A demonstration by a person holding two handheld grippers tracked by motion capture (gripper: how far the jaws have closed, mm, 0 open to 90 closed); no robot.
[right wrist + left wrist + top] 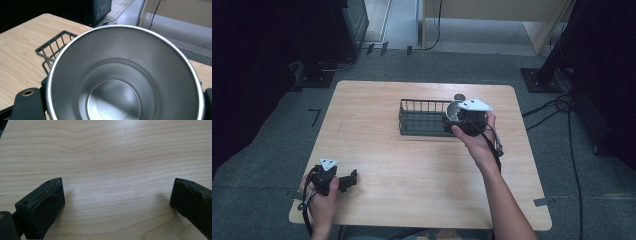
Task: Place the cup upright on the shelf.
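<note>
A shiny steel cup (454, 109) hangs over the right end of a dark wire basket (422, 102) at the back of the wooden table (412, 170). My right gripper (458, 118) is shut on the cup. In the right gripper view the cup's open mouth (125, 75) faces the camera, empty inside, with a black finger (27, 106) beside its rim and the basket's corner (53, 45) behind it. My left gripper (352, 178) rests near the table's front left corner. Its jaws stand wide apart over bare wood (117, 192), with nothing between them.
The basket looks empty where its inside shows. A small round dark object (459, 97) lies on the table just behind the cup. Beyond the table are grey carpet, cables (557, 107) at the right and dark stands (539, 77).
</note>
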